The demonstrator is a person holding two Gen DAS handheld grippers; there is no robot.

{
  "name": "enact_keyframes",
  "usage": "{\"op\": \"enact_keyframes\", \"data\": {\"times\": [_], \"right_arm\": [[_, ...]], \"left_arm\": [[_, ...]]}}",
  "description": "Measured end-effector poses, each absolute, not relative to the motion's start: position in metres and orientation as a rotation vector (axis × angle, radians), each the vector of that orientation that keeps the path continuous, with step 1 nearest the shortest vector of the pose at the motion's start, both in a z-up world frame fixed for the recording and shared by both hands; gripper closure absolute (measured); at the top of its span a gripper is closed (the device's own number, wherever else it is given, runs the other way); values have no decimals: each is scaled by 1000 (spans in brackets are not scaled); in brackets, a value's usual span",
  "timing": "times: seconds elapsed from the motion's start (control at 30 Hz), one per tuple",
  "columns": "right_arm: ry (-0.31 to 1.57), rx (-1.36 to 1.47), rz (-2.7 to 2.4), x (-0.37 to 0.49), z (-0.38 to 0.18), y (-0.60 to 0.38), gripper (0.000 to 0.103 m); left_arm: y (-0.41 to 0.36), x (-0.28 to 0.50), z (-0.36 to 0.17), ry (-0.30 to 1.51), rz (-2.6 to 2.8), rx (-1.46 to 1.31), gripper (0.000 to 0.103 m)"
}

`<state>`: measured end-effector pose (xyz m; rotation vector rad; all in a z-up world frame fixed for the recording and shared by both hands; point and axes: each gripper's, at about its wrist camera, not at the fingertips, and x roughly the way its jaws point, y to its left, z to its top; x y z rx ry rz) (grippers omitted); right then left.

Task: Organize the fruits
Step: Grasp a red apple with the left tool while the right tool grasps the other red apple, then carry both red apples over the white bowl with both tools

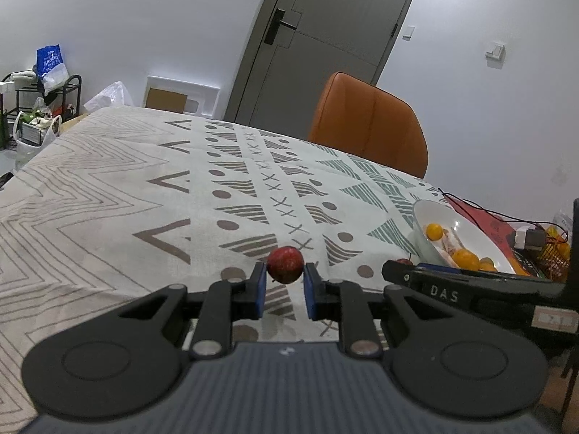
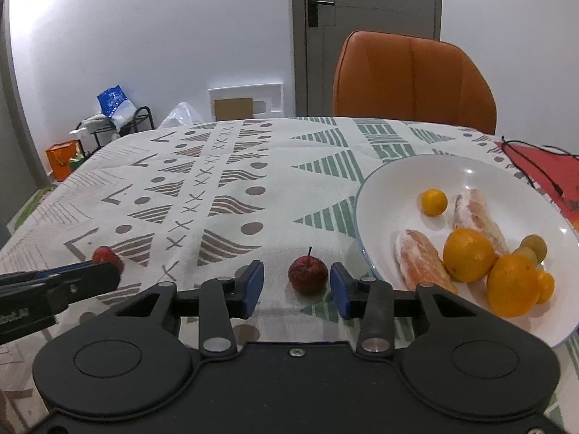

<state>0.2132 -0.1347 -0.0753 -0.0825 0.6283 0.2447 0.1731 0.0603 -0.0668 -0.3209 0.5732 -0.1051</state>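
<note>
A small red fruit (image 1: pixel 285 264) lies on the patterned tablecloth between the tips of my left gripper (image 1: pixel 285 275); the jaws stand close on either side of it, with slight gaps. In the right wrist view a second red fruit with a stem (image 2: pixel 308 274) lies on the cloth between the wide-open jaws of my right gripper (image 2: pixel 296 279). The white bowl (image 2: pixel 383 188) to the right holds oranges (image 2: pixel 469 259), a small yellow fruit (image 2: pixel 434 201) and peeled citrus segments (image 2: pixel 419 264). The left gripper's fruit also shows in the right wrist view (image 2: pixel 105 256).
An orange chair (image 2: pixel 412 79) stands behind the table's far edge. A red mat with a black cable (image 2: pixel 542 177) lies right of the bowl. A wire basket of fruit and a charger (image 1: pixel 550 249) sit at the far right. Bags and a rack (image 1: pixel 43 101) stand on the floor left.
</note>
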Motion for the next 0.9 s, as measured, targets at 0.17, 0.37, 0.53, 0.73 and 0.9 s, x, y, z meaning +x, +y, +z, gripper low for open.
{"op": "enact_keyframes", "data": {"times": [0.17,0.37,0.53,0.73,0.9], "right_arm": [[626,-105,237,217,-76,-132,67],[627,-103,264,216,-74,-135,80],[618,-88,287,209,-68,-136,80],[595,-68,311,196,-59,-138,80],[569,-41,334,187,-51,-145,80]], "left_arm": [[62,173,-67,569,-99,-323,83],[61,172,-65,565,-95,-319,83],[59,170,-61,554,-99,-316,83],[57,167,-54,536,-106,-306,83],[49,169,-48,533,-101,-284,83]]}}
